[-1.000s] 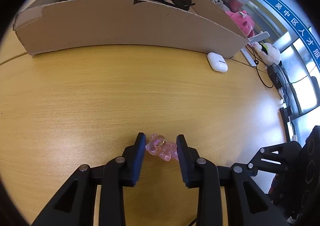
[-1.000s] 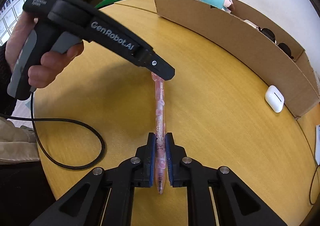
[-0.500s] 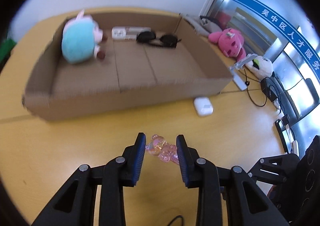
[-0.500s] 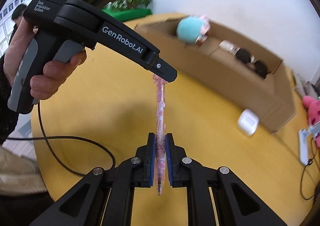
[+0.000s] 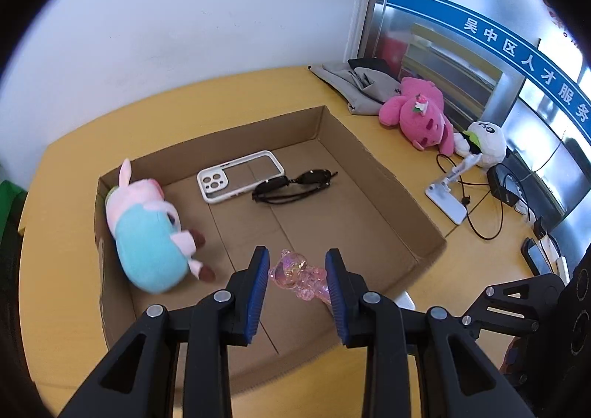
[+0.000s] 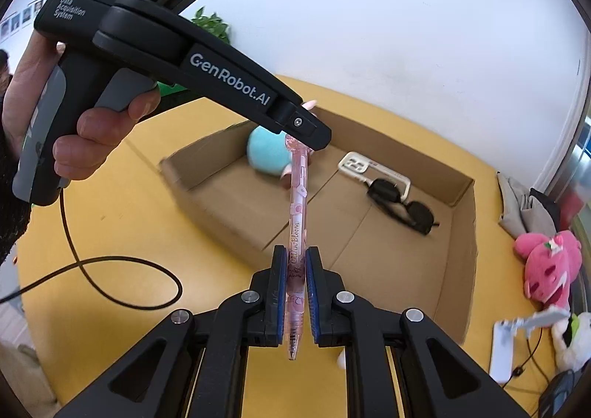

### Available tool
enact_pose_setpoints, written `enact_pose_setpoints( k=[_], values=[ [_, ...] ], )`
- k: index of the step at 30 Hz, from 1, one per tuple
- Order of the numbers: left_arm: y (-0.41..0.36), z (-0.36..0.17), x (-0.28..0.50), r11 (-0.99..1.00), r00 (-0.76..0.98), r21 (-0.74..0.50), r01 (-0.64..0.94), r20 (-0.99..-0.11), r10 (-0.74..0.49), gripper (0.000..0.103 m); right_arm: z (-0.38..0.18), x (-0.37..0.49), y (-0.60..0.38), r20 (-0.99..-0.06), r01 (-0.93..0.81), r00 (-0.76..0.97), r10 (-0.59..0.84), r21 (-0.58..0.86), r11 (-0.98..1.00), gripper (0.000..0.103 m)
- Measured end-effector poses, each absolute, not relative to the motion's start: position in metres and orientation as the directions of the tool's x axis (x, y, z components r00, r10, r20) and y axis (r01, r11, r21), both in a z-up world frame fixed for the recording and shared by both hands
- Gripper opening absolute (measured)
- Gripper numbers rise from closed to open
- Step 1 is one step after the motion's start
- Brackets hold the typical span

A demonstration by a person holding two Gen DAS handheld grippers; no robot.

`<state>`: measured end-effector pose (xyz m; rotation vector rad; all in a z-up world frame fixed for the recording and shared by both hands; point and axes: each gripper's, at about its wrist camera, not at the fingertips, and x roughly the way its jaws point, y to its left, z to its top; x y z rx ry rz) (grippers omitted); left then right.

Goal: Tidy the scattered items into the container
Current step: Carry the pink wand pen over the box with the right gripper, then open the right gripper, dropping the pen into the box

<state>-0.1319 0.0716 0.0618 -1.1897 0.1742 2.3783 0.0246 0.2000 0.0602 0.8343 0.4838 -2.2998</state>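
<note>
Pink pen (image 6: 297, 240) sits clenched in your right claw (image 6: 295, 274), long axis pointing ahead over the cardboard box (image 6: 458, 251). Your left claw (image 5: 295, 281) brackets its bear-shaped cap end (image 5: 291, 270); whether it grips, I cannot tell.

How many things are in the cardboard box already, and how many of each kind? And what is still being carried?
In the box:
Stuffed toy: 1
Phone case: 1
Sunglasses: 1
Carried above it:
Pink pen, held by right gripper and left gripper: 1
Total: 4
</note>
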Motion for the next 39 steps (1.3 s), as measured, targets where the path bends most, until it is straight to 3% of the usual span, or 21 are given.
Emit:
enact_pose_setpoints(
  k=[7,14,26,29,33,35,37,39],
  values=[
    [0.065,0.035,-0.220,-0.884,-0.418,-0.131,-0.450,-0.843,0.338,0.030,0.050,-0.063,0.185,-0.743,0.664,-0.505,-0.440,-0.008,-0.748,0.011],
    [0.074,-0.028,-0.297,-0.904,-0.272,-0.156,-0.398,-0.921,0.279,0.030,0.003,-0.137,0.174,-0.847,0.623,-0.338,-0.409,0.124,-0.772,0.011],
    [0.084,-0.105,-0.337,-0.949,-0.135,-0.098,-0.299,-0.980,0.144,0.029,-0.062,-0.189,0.154,-0.918,0.529,-0.156,-0.365,0.234,-0.816,0.011],
    [0.083,-0.106,-0.338,-0.957,-0.153,-0.082,-0.277,-0.980,0.129,0.014,-0.072,-0.187,0.149,-0.927,0.525,-0.132,-0.350,0.234,-0.818,0.011],
    [0.077,-0.105,-0.336,-0.964,-0.158,-0.109,-0.243,-0.976,0.150,0.014,-0.073,-0.183,0.148,-0.927,0.524,-0.121,-0.356,0.245,-0.816,0.012],
    [0.072,-0.099,-0.329,-0.967,-0.181,-0.126,-0.220,-0.969,0.167,0.014,-0.071,-0.180,0.149,-0.925,0.527,-0.124,-0.359,0.245,-0.814,0.020],
    [0.066,-0.085,-0.320,-0.968,-0.231,-0.135,-0.211,-0.955,0.184,0.014,-0.062,-0.172,0.153,-0.920,0.536,-0.158,-0.358,0.224,-0.814,0.064],
    [0.057,-0.059,-0.305,-0.966,-0.310,-0.160,-0.204,-0.925,0.219,0.017,-0.046,-0.161,0.159,-0.908,0.543,-0.217,-0.358,0.192,-0.818,0.080]
  ],
)
